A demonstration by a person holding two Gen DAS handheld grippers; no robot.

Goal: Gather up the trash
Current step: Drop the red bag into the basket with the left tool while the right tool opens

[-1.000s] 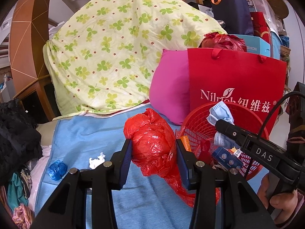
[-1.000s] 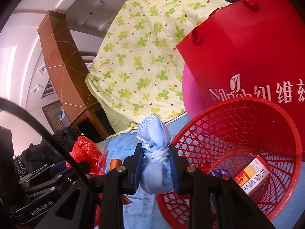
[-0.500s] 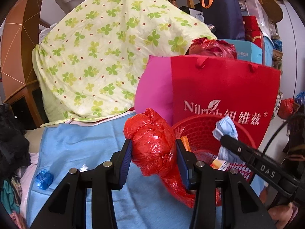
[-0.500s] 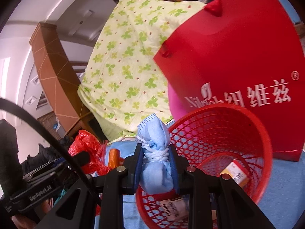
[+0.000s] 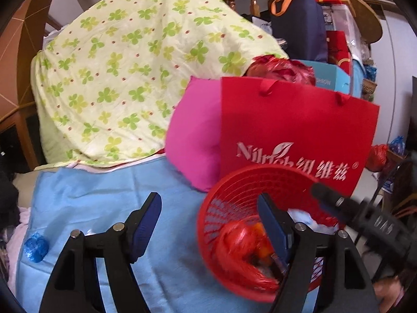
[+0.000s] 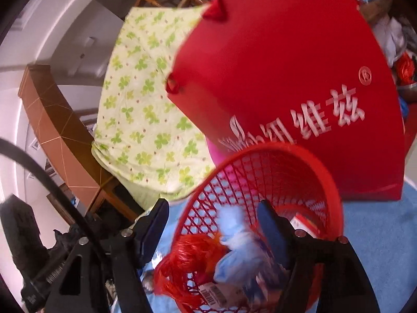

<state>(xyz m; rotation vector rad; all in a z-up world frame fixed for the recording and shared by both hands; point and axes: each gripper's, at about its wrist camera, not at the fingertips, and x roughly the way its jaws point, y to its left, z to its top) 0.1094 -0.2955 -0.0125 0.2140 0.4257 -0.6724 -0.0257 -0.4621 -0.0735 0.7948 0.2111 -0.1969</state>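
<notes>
A red mesh basket point(image 5: 234, 190) stands on the blue sheet, also in the right wrist view point(image 6: 263, 167). My left gripper point(image 5: 208, 219) is open and empty over the basket's left rim. A red plastic bag point(image 5: 239, 245) lies blurred inside the basket, also in the right wrist view point(image 6: 187, 260). My right gripper point(image 6: 212, 221) is open above the basket. The blue face mask point(image 6: 237, 242) is blurred inside the basket below it, and shows as a pale patch point(image 5: 310, 216) in the left wrist view. Small cartons point(image 6: 305, 224) lie in the basket.
A red paper bag point(image 5: 297, 133) and a pink pillow point(image 5: 195, 135) stand behind the basket. A clover-print quilt point(image 5: 130, 73) is heaped at the back. A crumpled blue scrap point(image 5: 35, 246) lies on the blue sheet point(image 5: 104, 195) at far left.
Both grippers have opened. The red plastic bag has dropped from the left one and the blue mask from the right one into the basket.
</notes>
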